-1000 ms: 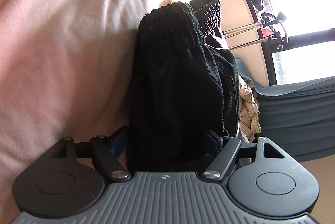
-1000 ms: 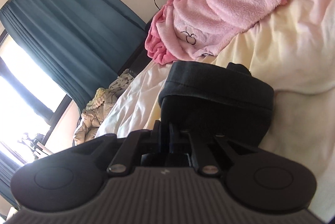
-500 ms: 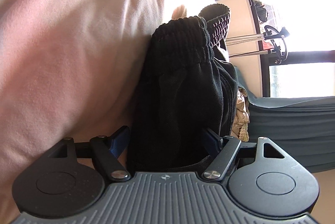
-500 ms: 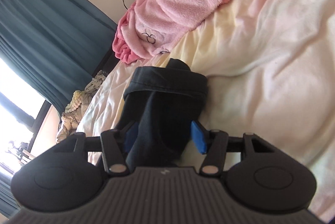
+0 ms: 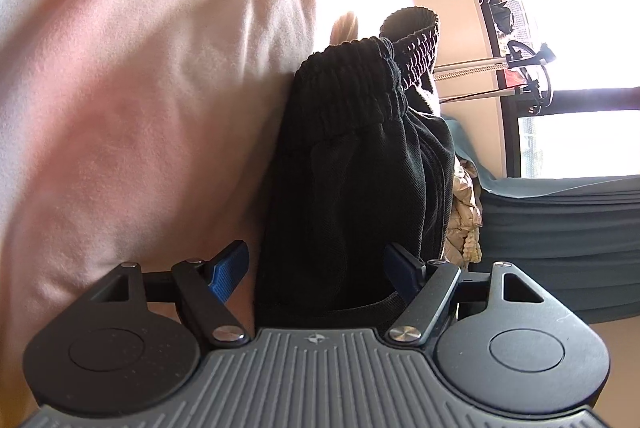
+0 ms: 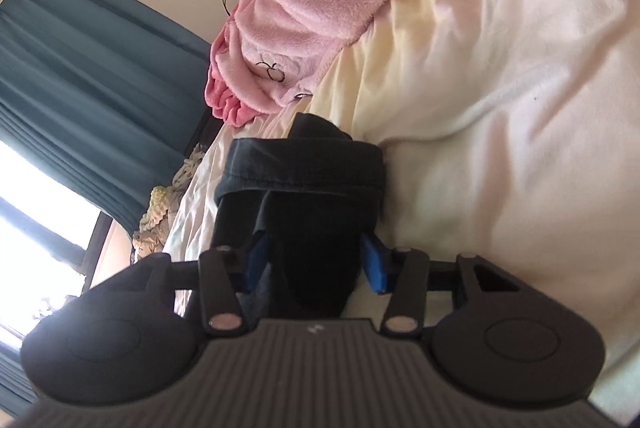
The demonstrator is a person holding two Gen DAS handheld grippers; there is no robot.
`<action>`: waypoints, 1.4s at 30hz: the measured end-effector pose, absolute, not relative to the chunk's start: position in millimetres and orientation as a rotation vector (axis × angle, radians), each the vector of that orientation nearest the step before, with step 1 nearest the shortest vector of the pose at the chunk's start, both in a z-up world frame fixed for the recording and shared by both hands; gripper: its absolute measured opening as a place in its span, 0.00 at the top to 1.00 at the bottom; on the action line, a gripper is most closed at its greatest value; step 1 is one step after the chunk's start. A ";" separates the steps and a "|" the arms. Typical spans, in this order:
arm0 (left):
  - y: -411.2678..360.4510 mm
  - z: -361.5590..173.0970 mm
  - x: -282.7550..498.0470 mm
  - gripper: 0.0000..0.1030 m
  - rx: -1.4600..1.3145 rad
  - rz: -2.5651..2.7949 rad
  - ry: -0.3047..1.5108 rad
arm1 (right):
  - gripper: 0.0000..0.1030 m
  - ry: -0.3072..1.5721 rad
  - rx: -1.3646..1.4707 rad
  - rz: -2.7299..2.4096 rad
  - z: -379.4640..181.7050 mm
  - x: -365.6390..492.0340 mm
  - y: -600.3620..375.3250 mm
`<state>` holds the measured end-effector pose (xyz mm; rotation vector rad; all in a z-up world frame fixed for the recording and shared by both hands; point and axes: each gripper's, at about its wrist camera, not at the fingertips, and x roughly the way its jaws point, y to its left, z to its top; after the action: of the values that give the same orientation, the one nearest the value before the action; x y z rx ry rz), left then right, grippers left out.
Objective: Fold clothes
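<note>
A black garment with an elastic waistband (image 5: 352, 163) lies bunched on the pale bedsheet (image 5: 140, 99). My left gripper (image 5: 316, 268) is open, its blue pads (image 5: 228, 272) apart on either side of the cloth. In the right wrist view the hem end of the same black garment (image 6: 304, 195) lies on the sheet (image 6: 500, 107). My right gripper (image 6: 316, 264) is open, its blue pads (image 6: 374, 264) standing apart around the cloth.
A fluffy pink garment (image 6: 316, 3) is heaped on the bed beyond the black one. Teal curtains (image 6: 80, 75) and a bright window (image 5: 572, 67) line the far side. A beige quilted item (image 5: 464, 211) lies by the bed's edge.
The right gripper has opened from shut and let go of the black garment's hem. The left gripper stays open around the waistband end, shifting only slightly.
</note>
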<state>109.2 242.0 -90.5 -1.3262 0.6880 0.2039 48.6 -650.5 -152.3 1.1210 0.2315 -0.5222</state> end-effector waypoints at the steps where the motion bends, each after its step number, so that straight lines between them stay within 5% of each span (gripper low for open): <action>1: 240.3 -90.9 112.0 0.25 -1.315 0.203 0.697 | 0.56 0.252 1.098 -0.510 -153.1 56.2 -655.1; 5: 235.6 -92.3 124.2 0.25 -1.279 0.225 0.717 | 0.62 0.326 0.923 -0.519 -145.6 86.5 -658.0; 9: 230.8 -92.1 129.0 0.25 -1.231 0.243 0.725 | 0.87 0.247 0.964 -0.626 -145.7 90.2 -675.5; 16: 228.8 -94.3 131.1 0.25 -1.223 0.265 0.713 | 0.86 0.183 1.001 -0.621 -159.6 76.1 -682.4; 25: 245.3 -94.8 112.0 0.30 -1.311 0.237 0.667 | 0.80 0.291 1.002 -0.519 -127.3 57.7 -633.6; 29: 248.2 -94.2 111.2 0.30 -1.331 0.228 0.664 | 0.53 0.314 1.011 -0.450 -114.7 52.0 -615.9; 40: 228.2 -98.6 141.1 0.30 -1.257 0.139 0.709 | 0.38 0.415 1.070 -0.358 -125.6 63.6 -588.0; 42: 228.8 -102.6 149.6 0.38 -1.245 0.143 0.712 | 0.38 0.422 1.063 -0.347 -132.3 68.4 -588.6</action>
<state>149.6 228.8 -102.6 -1.2451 0.7121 0.1426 68.4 -588.6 -132.3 1.0634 0.4216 -0.3475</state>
